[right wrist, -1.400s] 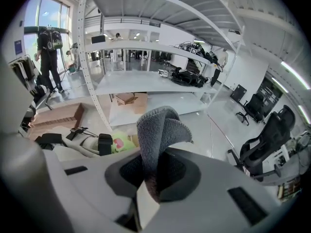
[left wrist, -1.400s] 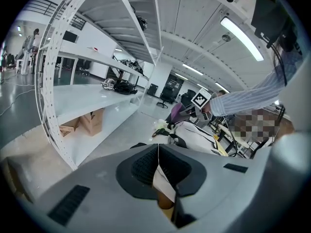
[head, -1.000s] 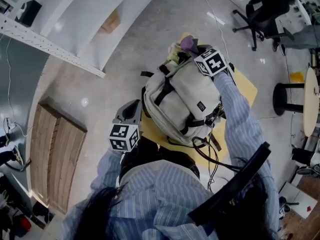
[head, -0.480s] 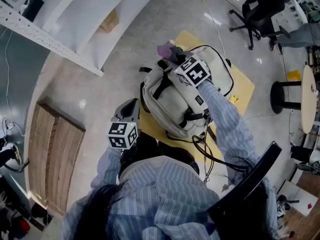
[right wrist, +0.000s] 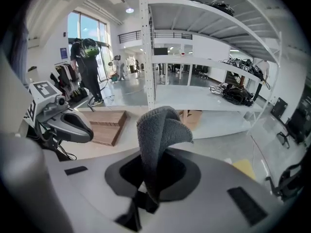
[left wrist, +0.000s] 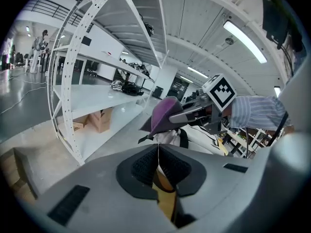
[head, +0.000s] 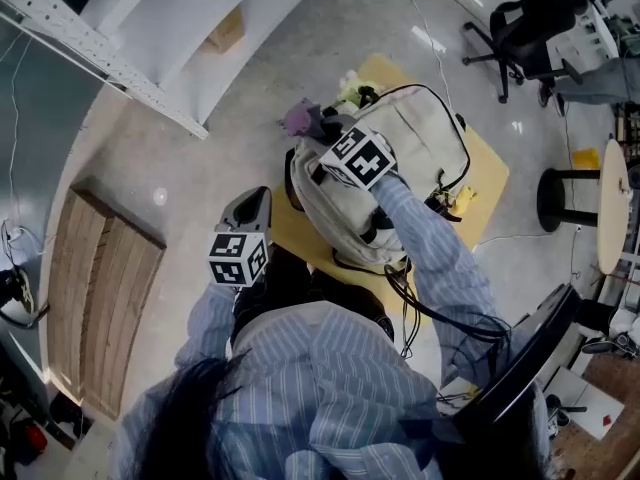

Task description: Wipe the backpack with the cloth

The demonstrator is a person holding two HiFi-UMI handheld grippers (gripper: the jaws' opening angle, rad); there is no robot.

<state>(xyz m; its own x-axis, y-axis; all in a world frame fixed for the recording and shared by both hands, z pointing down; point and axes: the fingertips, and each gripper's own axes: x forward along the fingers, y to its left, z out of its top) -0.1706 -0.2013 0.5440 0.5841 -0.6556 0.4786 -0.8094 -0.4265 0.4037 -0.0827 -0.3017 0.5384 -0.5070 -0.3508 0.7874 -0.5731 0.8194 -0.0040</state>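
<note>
A cream backpack (head: 415,143) with black straps lies on a yellow tabletop (head: 488,180). My right gripper (head: 315,128) is shut on a purple cloth (head: 298,118) and holds it at the backpack's far left end. In the right gripper view the cloth (right wrist: 158,135) stands folded between the jaws. My left gripper (head: 255,200) hovers left of the table, apart from the backpack, its jaws shut with nothing between them (left wrist: 158,171). From the left gripper view the cloth (left wrist: 164,114) sits above the backpack (left wrist: 206,139).
A white shelving rack (head: 140,63) with a cardboard box (head: 225,30) runs along the far left. Wooden pallets (head: 100,303) lie on the floor at left. Black cables (head: 418,313) hang off the table's near edge. An office chair (head: 530,23) and a stool (head: 565,198) stand at right.
My right gripper has carried the cloth leftwards over the backpack's far end. The left gripper has stayed about where it was.
</note>
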